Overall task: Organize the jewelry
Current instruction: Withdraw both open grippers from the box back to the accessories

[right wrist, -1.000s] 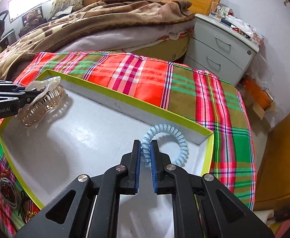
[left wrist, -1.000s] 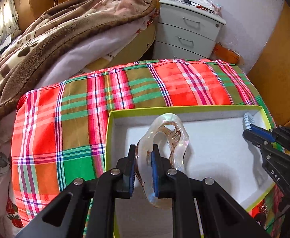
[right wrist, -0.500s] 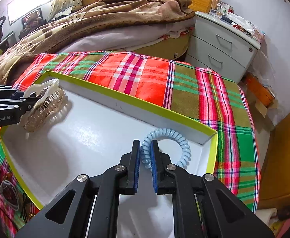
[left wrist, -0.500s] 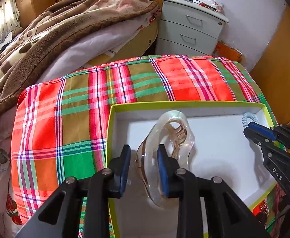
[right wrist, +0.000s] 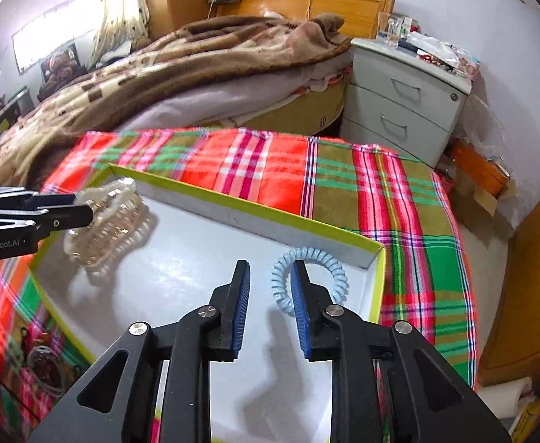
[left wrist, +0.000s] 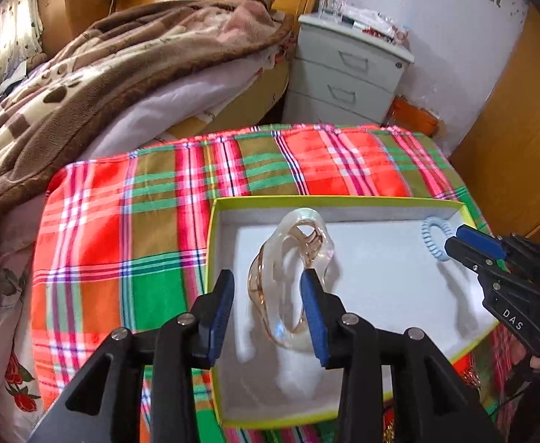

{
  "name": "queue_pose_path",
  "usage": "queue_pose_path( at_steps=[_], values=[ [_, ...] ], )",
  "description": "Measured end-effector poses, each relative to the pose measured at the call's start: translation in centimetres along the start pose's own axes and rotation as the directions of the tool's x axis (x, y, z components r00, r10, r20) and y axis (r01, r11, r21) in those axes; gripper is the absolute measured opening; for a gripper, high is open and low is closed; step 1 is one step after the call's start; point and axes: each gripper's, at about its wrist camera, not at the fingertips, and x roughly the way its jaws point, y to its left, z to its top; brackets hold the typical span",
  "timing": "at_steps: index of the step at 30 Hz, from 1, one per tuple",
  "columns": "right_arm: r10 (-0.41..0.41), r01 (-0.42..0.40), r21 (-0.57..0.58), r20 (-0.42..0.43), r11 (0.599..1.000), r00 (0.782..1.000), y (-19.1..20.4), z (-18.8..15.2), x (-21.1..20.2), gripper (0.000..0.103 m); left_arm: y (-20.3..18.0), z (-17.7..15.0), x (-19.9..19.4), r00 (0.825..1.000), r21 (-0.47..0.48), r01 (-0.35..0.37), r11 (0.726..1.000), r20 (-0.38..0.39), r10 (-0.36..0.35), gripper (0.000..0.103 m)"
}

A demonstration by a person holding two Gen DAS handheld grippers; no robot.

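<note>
White floor is lying bare across the middle of the box (right wrist: 192,190) between the clip (left wrist: 292,258) at the left end and the coil tie (right wrist: 308,277) in the right corner, while the box's low walls are hemming in approach from the sides.

Clear amber-tinted claw hair clip (left wrist: 292,277) lies on its side on the white floor of the green-rimmed box (left wrist: 211,243), toward the left end. Pale blue spiral hair tie (right wrist: 307,280) lies flat near the box's far right corner, well apart from the clip.
</note>
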Motion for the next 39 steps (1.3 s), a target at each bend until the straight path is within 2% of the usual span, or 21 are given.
queue_pose_path(
  at_steps=[1,2,7,14,20,26,28,31,39],
  values=[
    [0.008,-0.008,0.012,0.017,1.0,1.0,-0.1,-0.2,-0.7,0.042,0.0,-0.2,-0.6,1.0,-0.002,0.011,1.0,0.015,-0.011,0.04],
    [0.018,-0.018,0.023,0.033,1.0,0.999,-0.1,-0.3,-1.4,0.045,0.1,-0.4,-1.4,0.999,-0.004,0.027,1.0,0.032,-0.026,0.04],
    [0.041,-0.049,0.089,0.093,0.995,0.995,-0.3,-1.7,-4.4,0.045,0.1,-1.8,-4.9,0.993,-0.01,0.065,0.998,0.103,-0.064,0.044],
    [0.064,-0.077,0.105,0.124,0.991,0.99,0.8,-4.7,-7.6,0.045,0.0,-5.0,-7.7,0.986,-0.005,0.098,0.995,0.135,-0.097,0.044],
    [0.067,-0.076,0.087,0.102,0.993,0.993,2.3,-7.5,-8.5,0.045,0.1,-7.9,-8.6,0.985,-0.009,0.122,0.993,0.124,-0.12,0.044],
    [0.093,-0.095,0.051,0.035,0.994,0.995,3.9,-9.7,-7.8,0.045,0.5,-11.3,-8.5,0.989,-0.006,0.122,0.992,0.085,-0.121,0.045],
    [0.092,-0.092,0.013,-0.003,0.996,0.996,4.7,-10.0,-7.2,0.045,0.8,-12.2,-8.4,0.991,-0.013,0.115,0.993,0.073,-0.114,0.045],
    [0.11,-0.111,-0.023,-0.038,0.994,0.993,5.5,-10.4,-6.6,0.045,1.7,-13.2,-8.2,0.987,-0.052,0.154,0.987,0.058,-0.151,0.045],
    [0.084,-0.095,-0.082,-0.128,0.992,0.988,6.1,-10.7,-5.2,0.043,3.3,-14.6,-8.1,0.992,-0.088,0.123,0.989,0.045,-0.119,0.045]
  ],
)
